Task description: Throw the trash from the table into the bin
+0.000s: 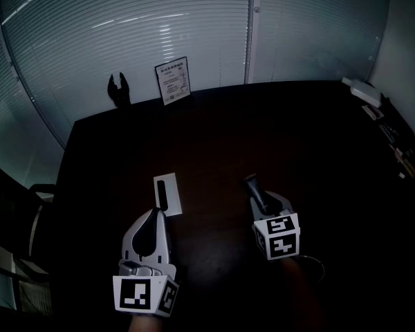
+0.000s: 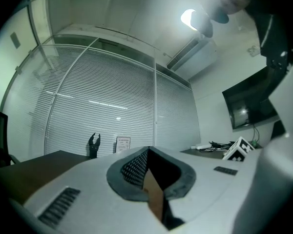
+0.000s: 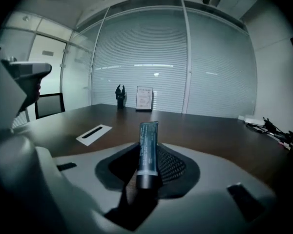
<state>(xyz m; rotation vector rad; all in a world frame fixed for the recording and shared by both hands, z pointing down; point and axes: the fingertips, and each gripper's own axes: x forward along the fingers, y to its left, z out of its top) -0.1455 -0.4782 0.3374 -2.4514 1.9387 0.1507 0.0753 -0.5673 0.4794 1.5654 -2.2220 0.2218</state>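
And there was the right gripper [image 1: 268, 207], out over the dark table [image 1: 311, 137], with its jaws clamped on a dark tube [image 1: 253, 186]. They stood partly closed, the pads pressing on the tube's capped end. In the right gripper view the tube [image 3: 148, 141] stuck out forward past the jaw tips with its flat crimped end leading, clear of the tabletop.

The left gripper [image 1: 154, 214] was beside it, pointing level. In the left gripper view its jaws [image 2: 147, 151] were closed right up, tip to tip, with nothing between them.

Just ahead of the left gripper's tip a flat white card [image 1: 167, 194] with a dark stripe lay on the table; the right gripper view showed the card [image 3: 94, 133] off to the left, lying flat and well apart from the tube.

At the table's far edge, against the blinds [image 1: 124, 26], stood a small framed notice [image 1: 173, 80] with a black claw-shaped figure [image 1: 118, 90] just left of it. A white device [image 1: 362, 88] sat at the far right corner, and a chair [image 1: 14, 206] stood by the table's left side.
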